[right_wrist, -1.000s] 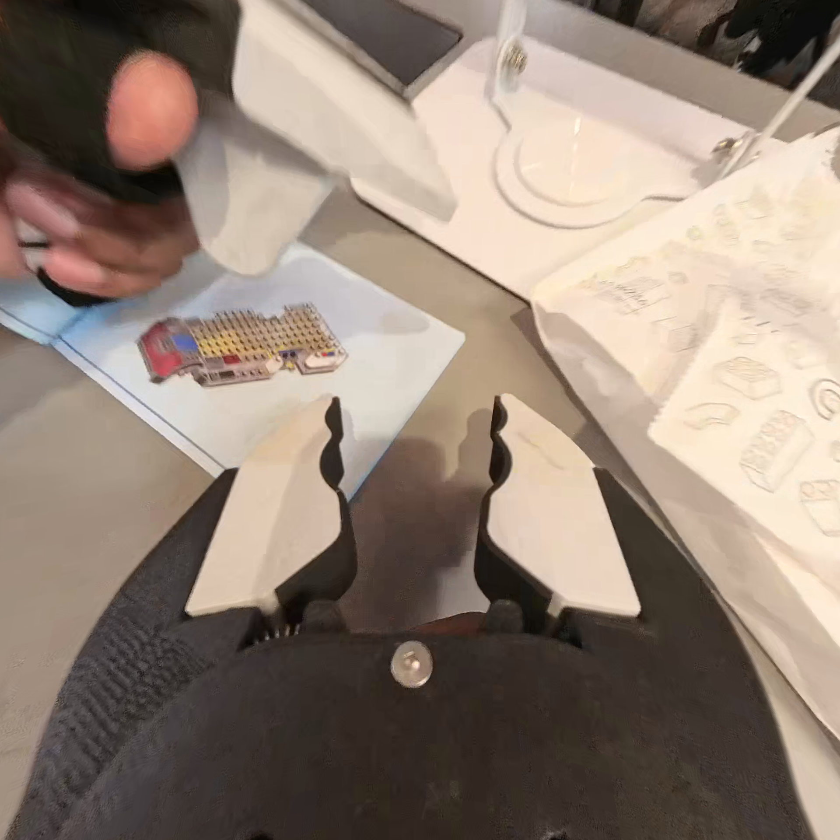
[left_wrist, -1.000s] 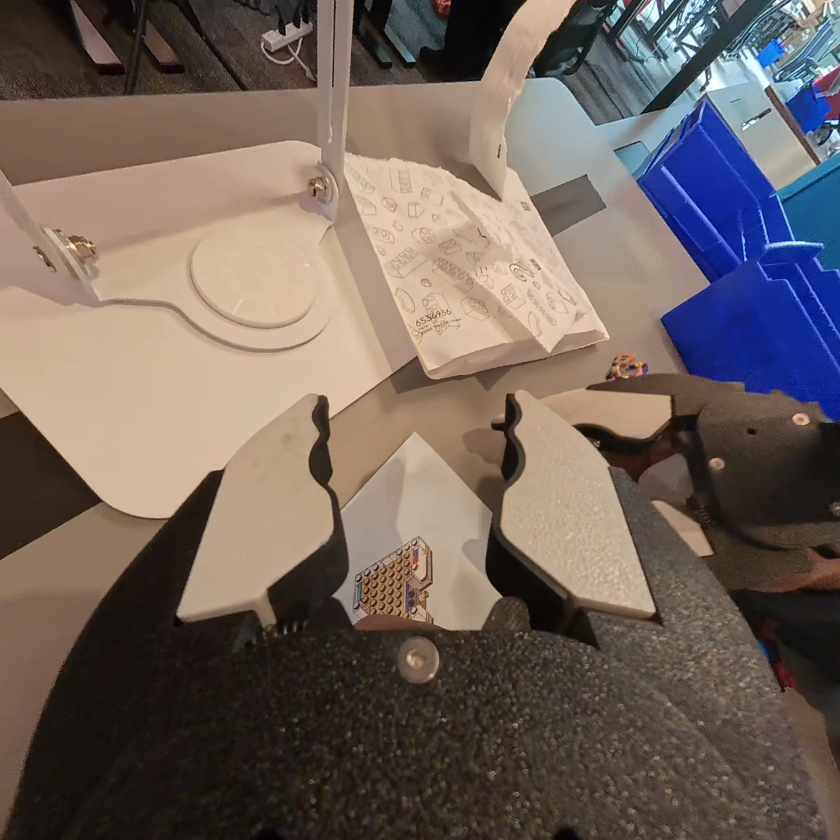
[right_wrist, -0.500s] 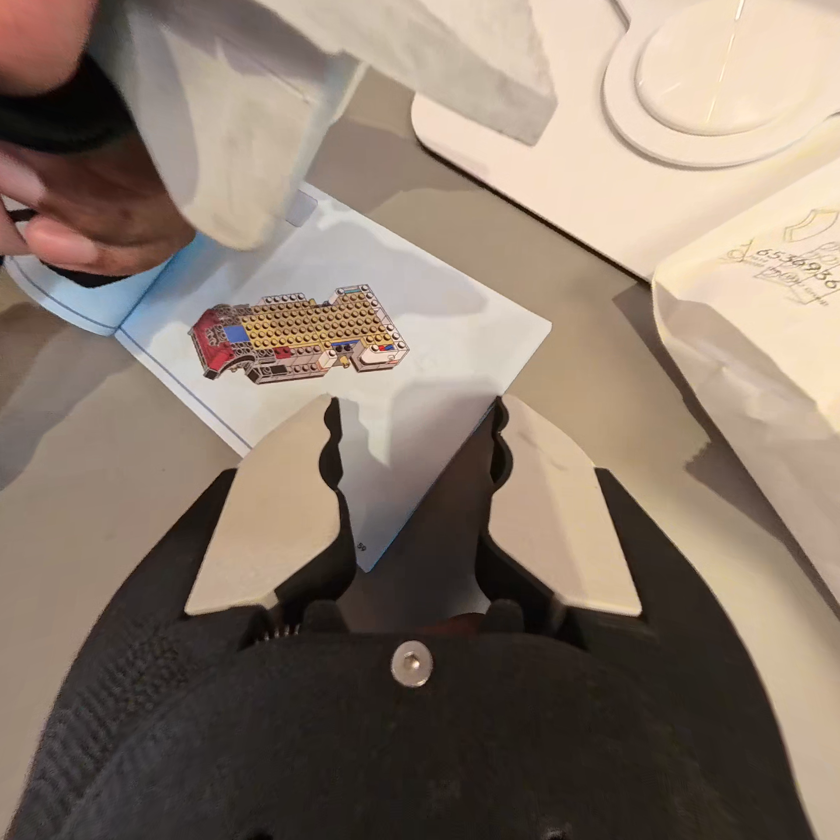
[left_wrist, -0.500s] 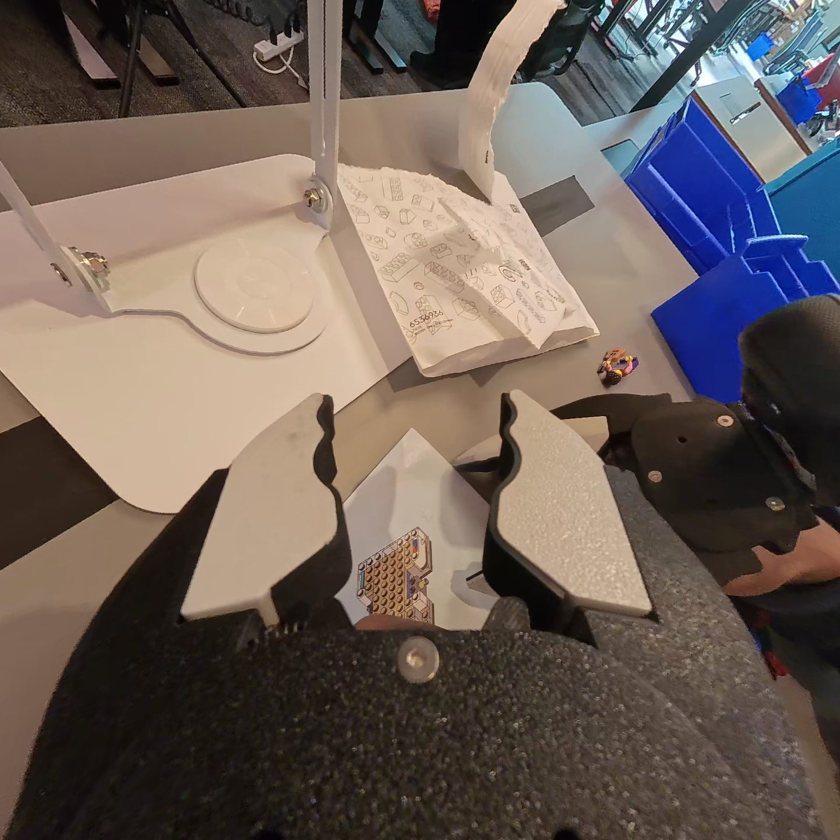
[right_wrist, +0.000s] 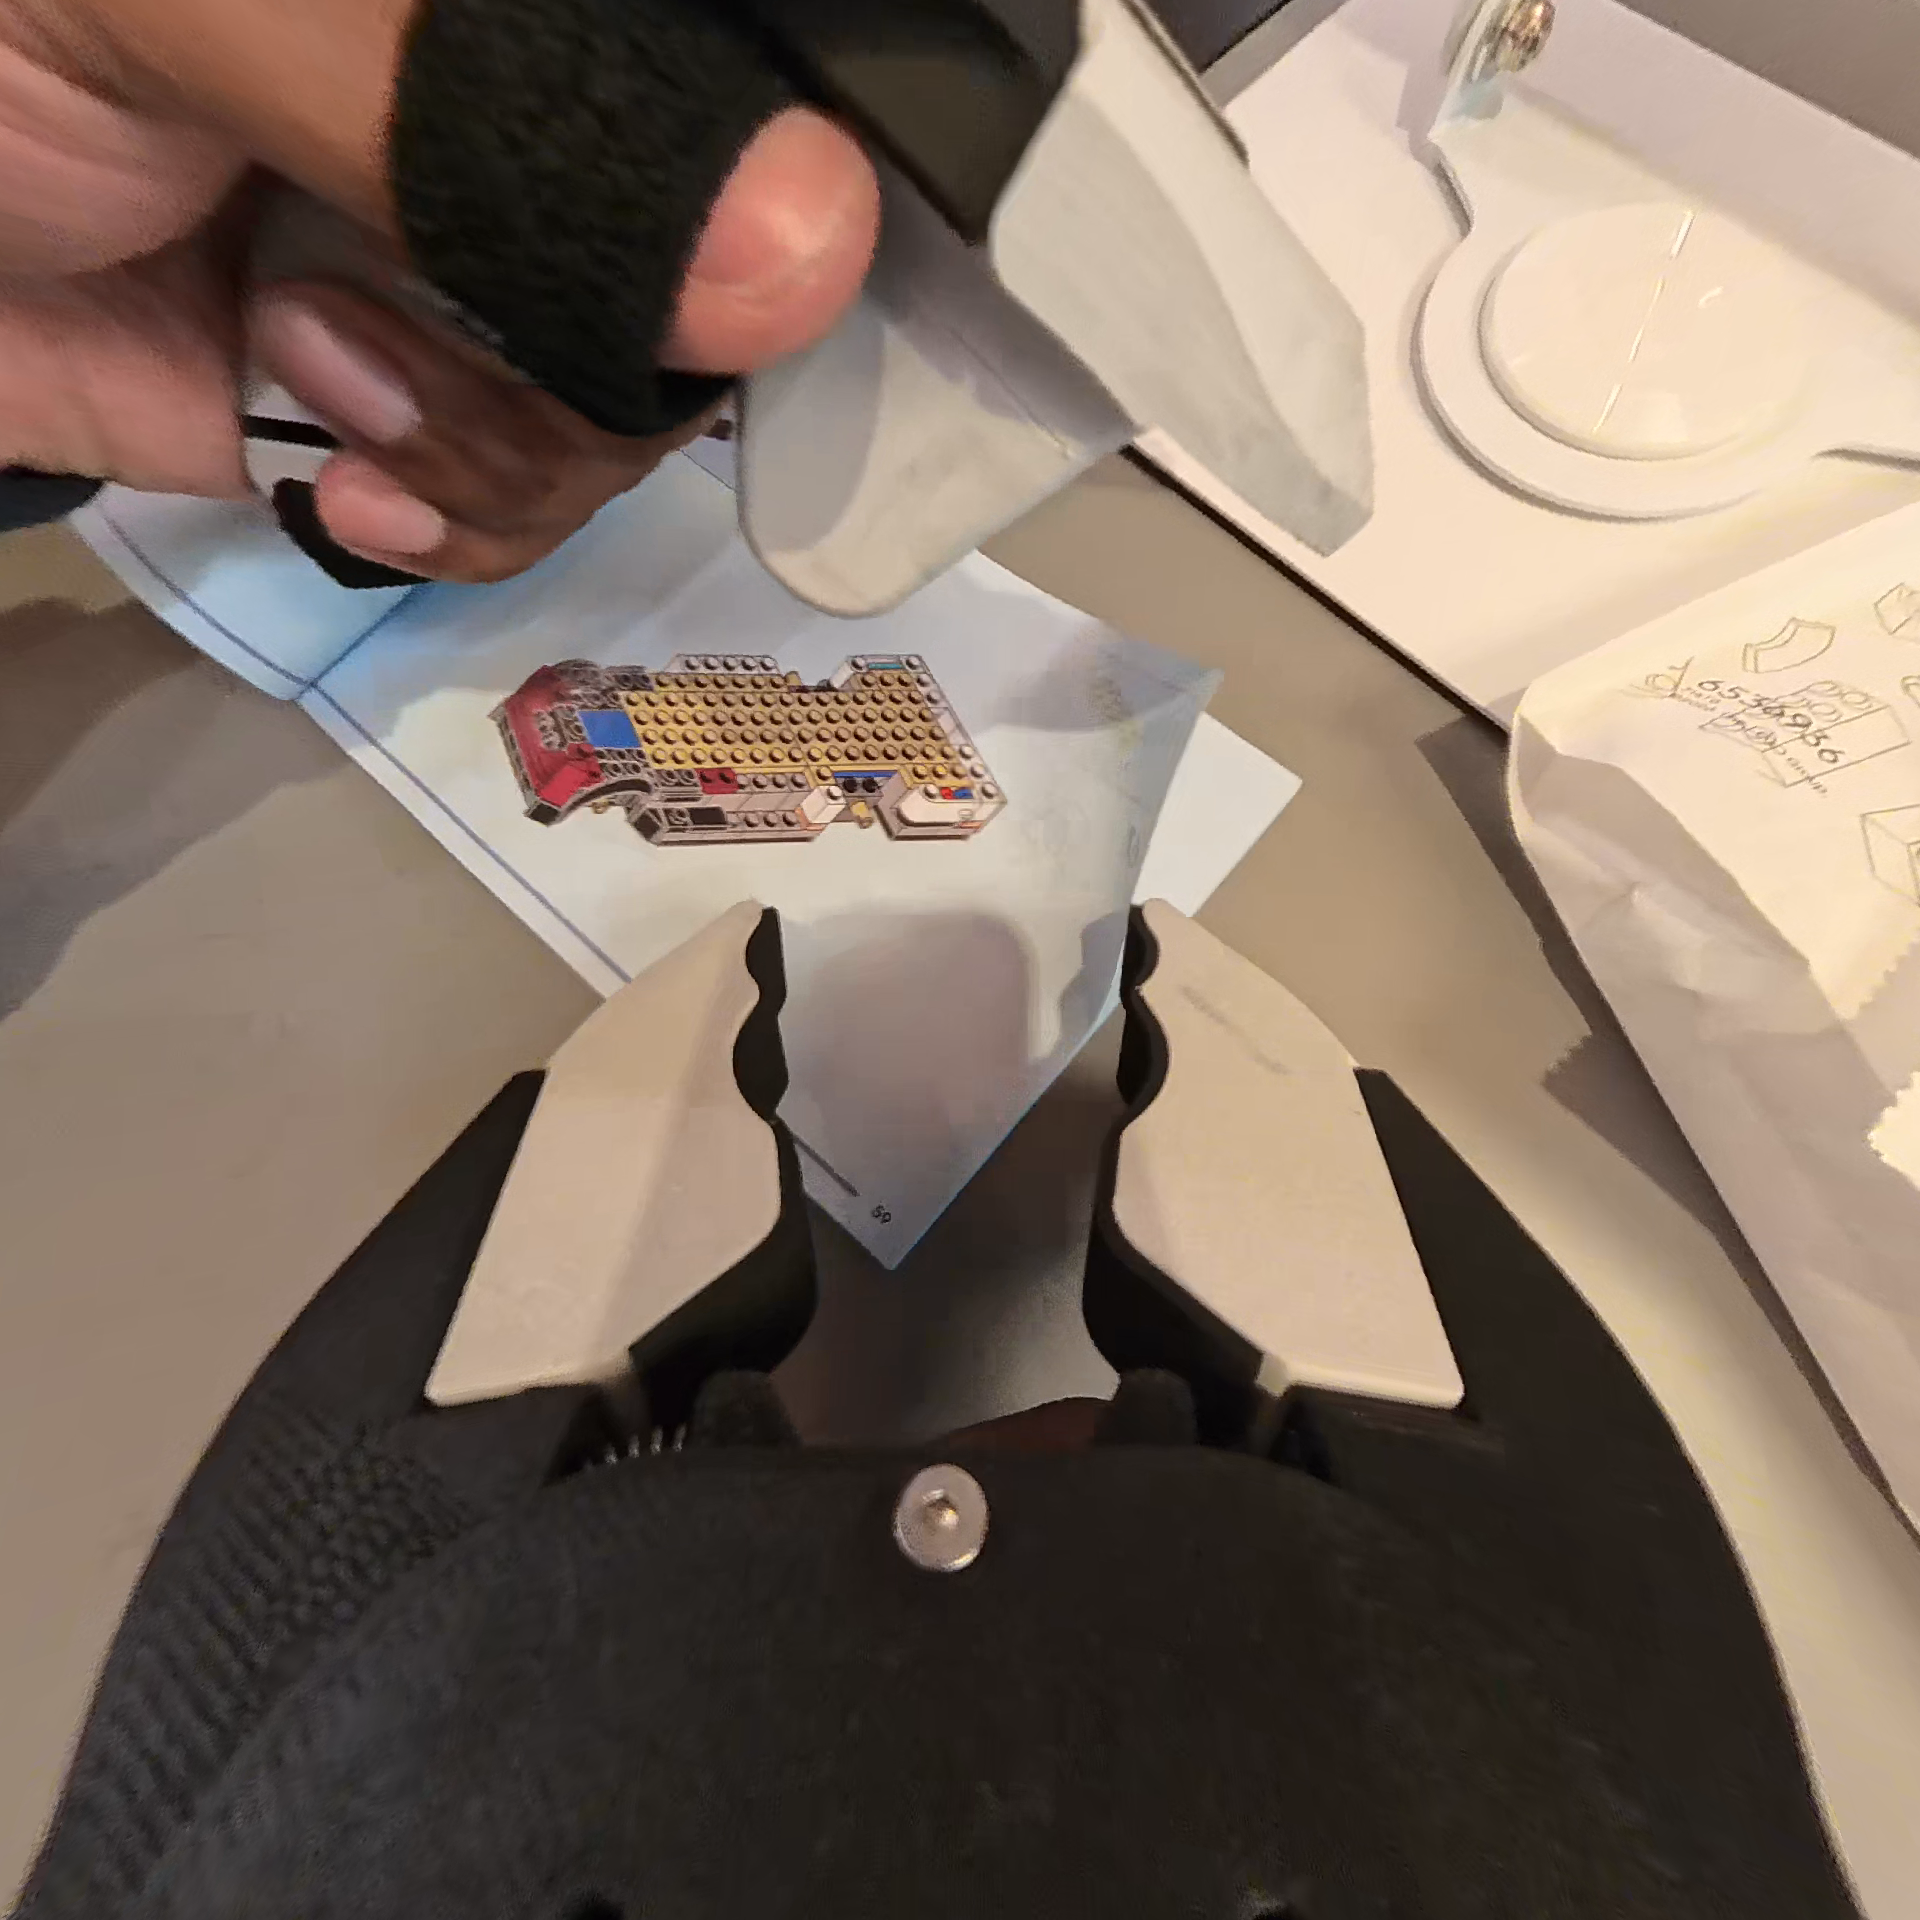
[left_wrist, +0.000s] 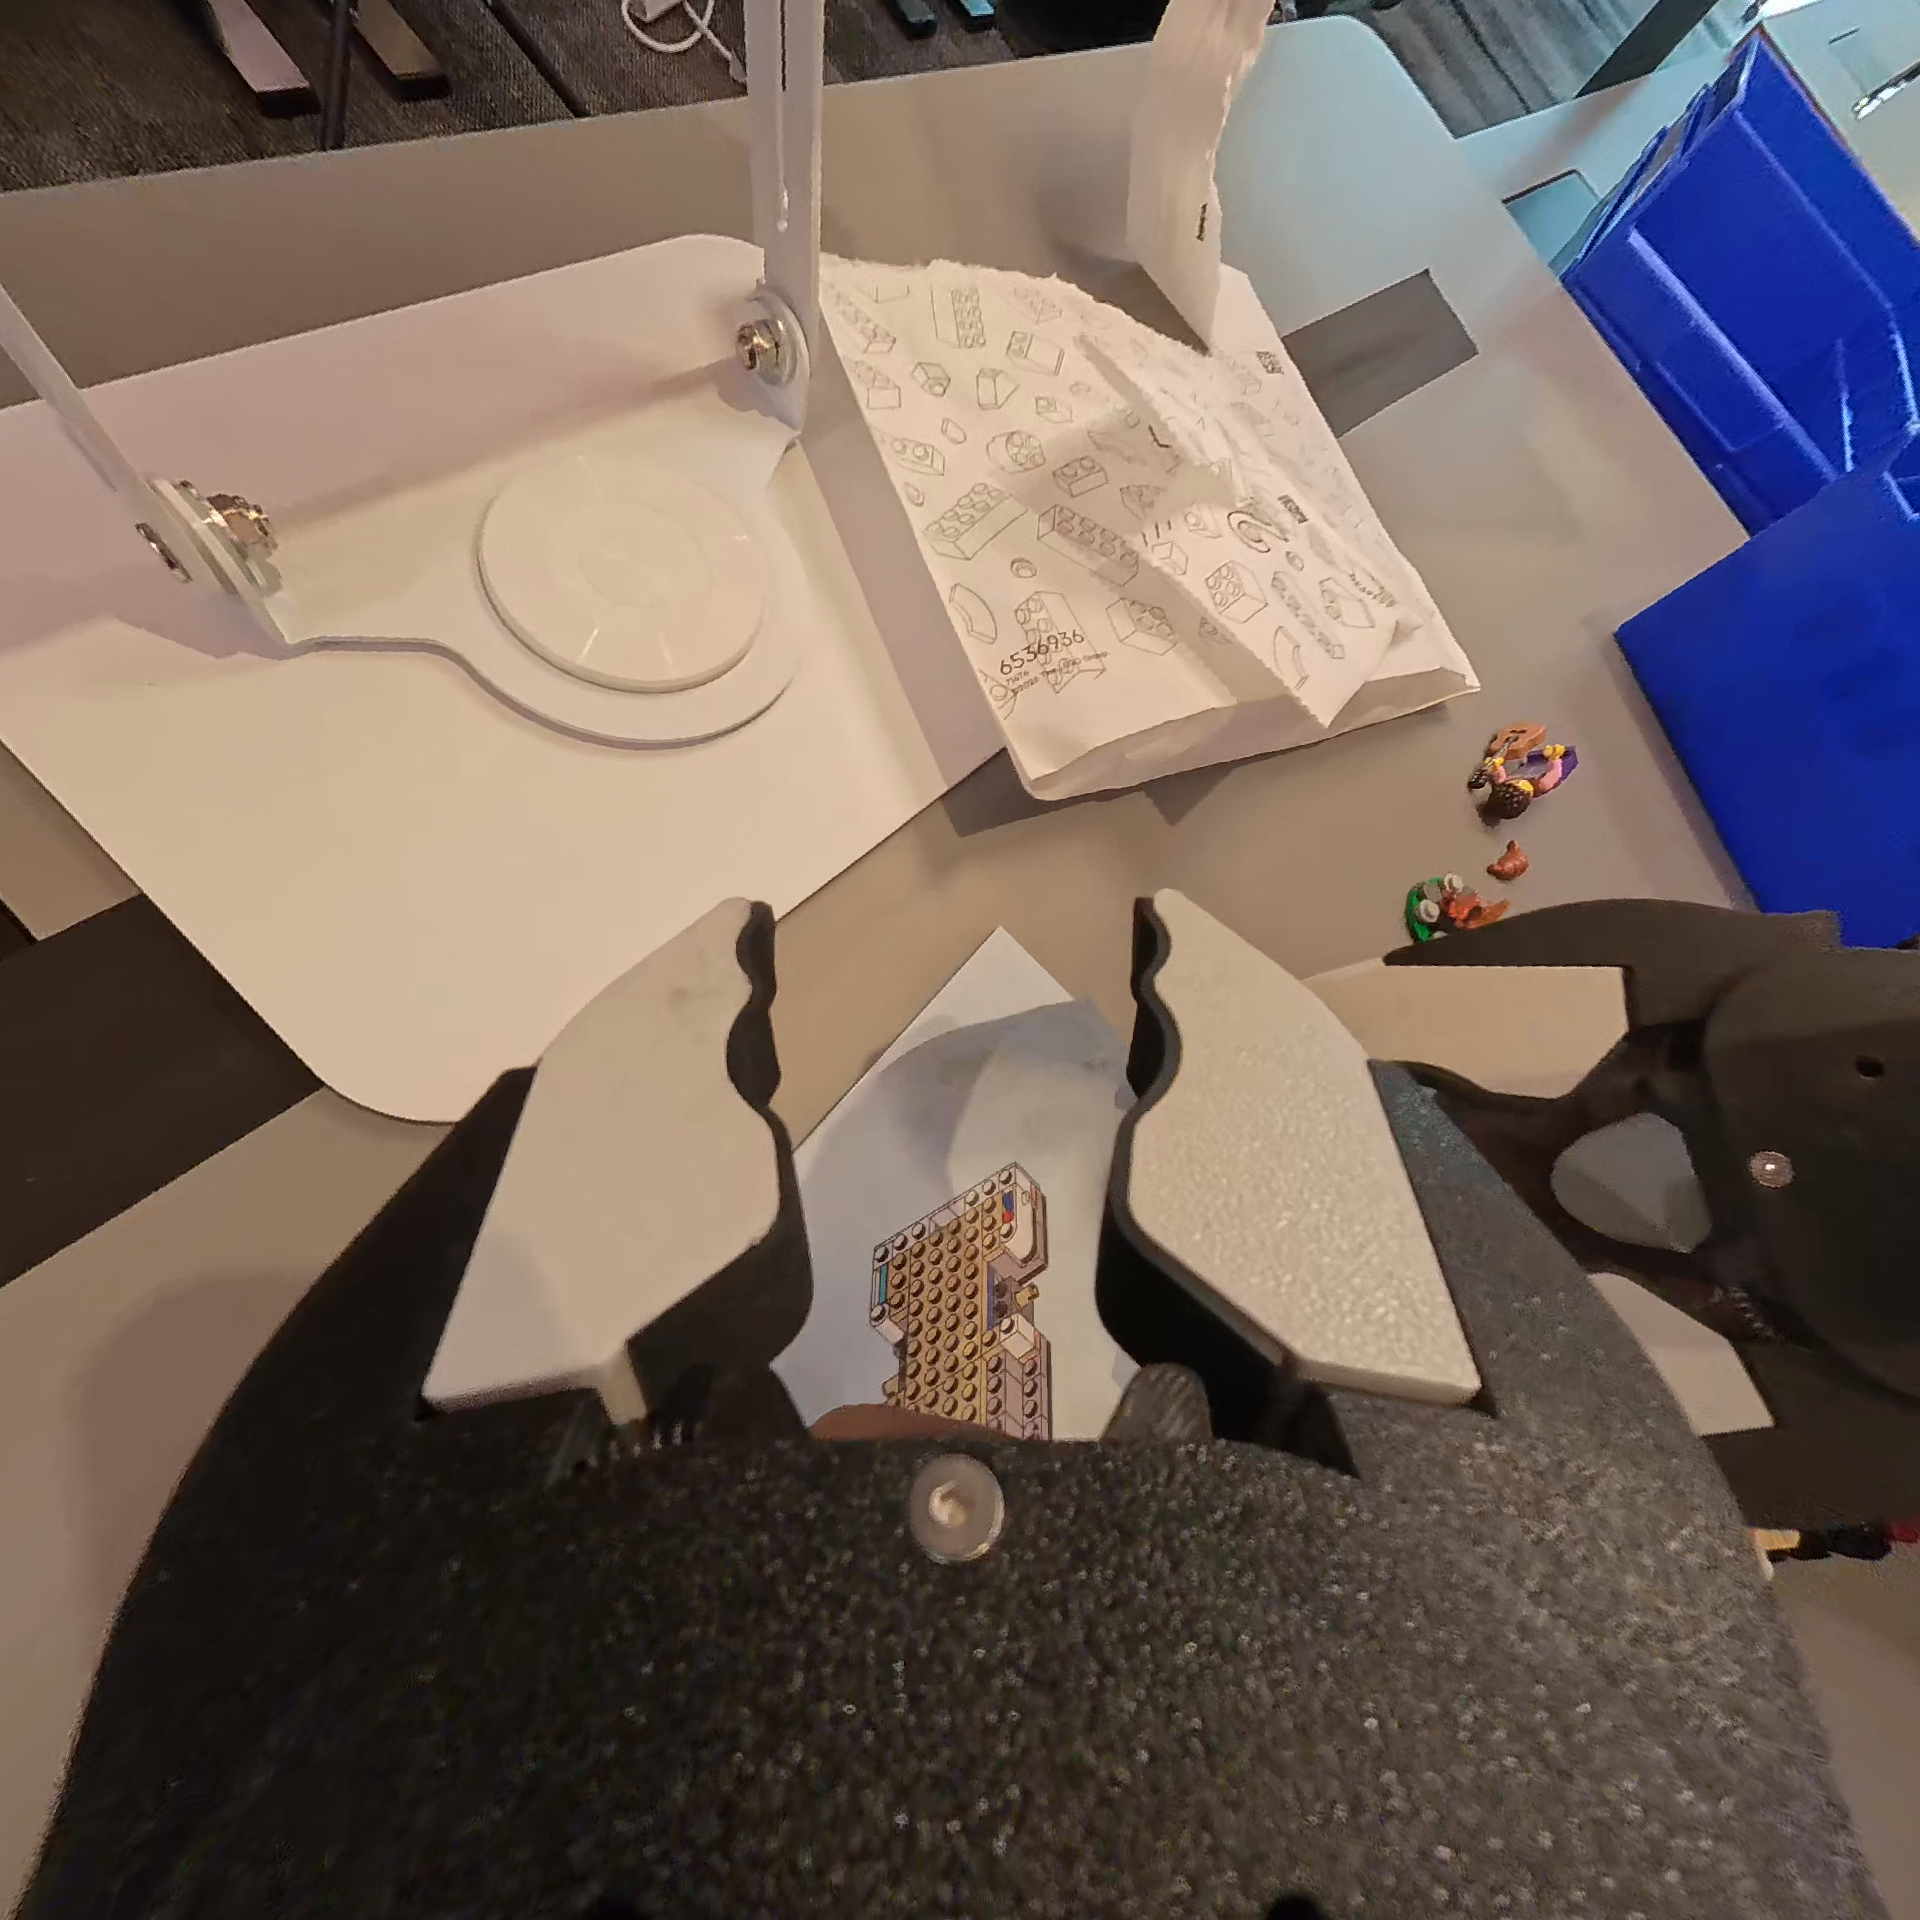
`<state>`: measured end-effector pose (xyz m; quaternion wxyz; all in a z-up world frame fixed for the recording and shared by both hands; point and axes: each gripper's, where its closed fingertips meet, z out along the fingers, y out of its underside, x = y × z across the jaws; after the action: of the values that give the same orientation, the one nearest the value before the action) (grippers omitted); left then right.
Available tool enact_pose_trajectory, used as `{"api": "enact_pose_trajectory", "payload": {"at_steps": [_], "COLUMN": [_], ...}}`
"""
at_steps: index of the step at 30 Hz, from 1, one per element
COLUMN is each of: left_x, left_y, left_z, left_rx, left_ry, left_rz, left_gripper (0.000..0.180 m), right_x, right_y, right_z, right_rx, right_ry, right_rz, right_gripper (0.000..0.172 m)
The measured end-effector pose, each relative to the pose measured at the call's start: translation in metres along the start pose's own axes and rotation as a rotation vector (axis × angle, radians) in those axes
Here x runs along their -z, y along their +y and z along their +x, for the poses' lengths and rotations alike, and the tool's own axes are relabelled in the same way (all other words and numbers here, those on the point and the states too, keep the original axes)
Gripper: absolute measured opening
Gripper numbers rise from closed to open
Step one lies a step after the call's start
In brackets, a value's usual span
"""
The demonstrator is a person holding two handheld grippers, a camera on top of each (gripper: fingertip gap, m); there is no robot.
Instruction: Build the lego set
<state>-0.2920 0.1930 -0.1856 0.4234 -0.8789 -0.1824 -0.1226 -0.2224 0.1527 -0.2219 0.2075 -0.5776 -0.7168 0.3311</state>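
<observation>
An open instruction booklet [right_wrist: 831,862] with a picture of a brick model lies on the grey table. My right gripper [right_wrist: 951,935] is open low over the booklet's near corner. The top page's right edge [right_wrist: 1153,790] curls up beside my right finger [right_wrist: 1236,1122]; nothing is pinched. My left gripper [left_wrist: 951,935] is open and empty above the same booklet [left_wrist: 966,1247], with the curled page below its gap. It also shows in the right wrist view [right_wrist: 1081,551], held by a hand in a black fingerless glove [right_wrist: 561,208]. The right gripper shows at the right in the left wrist view [left_wrist: 1403,1023].
A white paper bag printed with brick drawings [left_wrist: 1122,499] lies right of a white stand base with a round disc [left_wrist: 416,779]. Small toy figures [left_wrist: 1517,769] lie near blue bins [left_wrist: 1787,364] at the right. The bag also shows in the right wrist view [right_wrist: 1766,831].
My right gripper has moved in over the booklet's near corner, and the top page's right edge has lifted into a curl. My left gripper has shifted slightly above the booklet. Both stayed open.
</observation>
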Motion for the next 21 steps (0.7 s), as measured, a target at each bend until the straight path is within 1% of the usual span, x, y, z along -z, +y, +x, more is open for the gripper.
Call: {"api": "enact_pose_trajectory", "payload": {"at_steps": [1, 3, 7, 9, 13, 17, 21], "left_x": [0.000, 0.003, 0.015, 0.020, 0.021, 0.028, 0.031], "left_y": [0.001, 0.003, 0.007, 0.009, 0.021, 0.028, 0.031], "left_z": [-0.001, -0.003, -0.007, -0.007, 0.001, 0.001, 0.014], "left_rx": [-0.001, -0.017, -0.105, -0.110, -0.021, 0.072, 0.167], "left_ry": [-0.008, -0.031, -0.115, -0.133, -0.063, -0.034, 0.056], "left_rz": [-0.007, -0.027, -0.080, -0.081, -0.054, 0.003, 0.034], "left_gripper": [0.065, 0.063, 0.058, 0.058, 0.058, 0.059, 0.058], "right_x": [0.001, 0.003, 0.003, 0.002, 0.001, 0.000, 0.000], "right_y": [-0.001, -0.003, -0.005, -0.005, -0.005, -0.005, -0.005], "right_z": [-0.002, -0.003, -0.006, -0.008, -0.012, -0.015, -0.017], "right_rx": [0.004, 0.005, 0.011, 0.016, 0.039, 0.047, 0.056], "right_ry": [-0.006, -0.010, -0.017, -0.020, -0.023, -0.023, -0.024], "right_rz": [0.008, 0.015, 0.020, 0.018, 0.015, 0.013, 0.012], "right_gripper": [0.062, 0.061, 0.061, 0.061, 0.061, 0.061, 0.061]}}
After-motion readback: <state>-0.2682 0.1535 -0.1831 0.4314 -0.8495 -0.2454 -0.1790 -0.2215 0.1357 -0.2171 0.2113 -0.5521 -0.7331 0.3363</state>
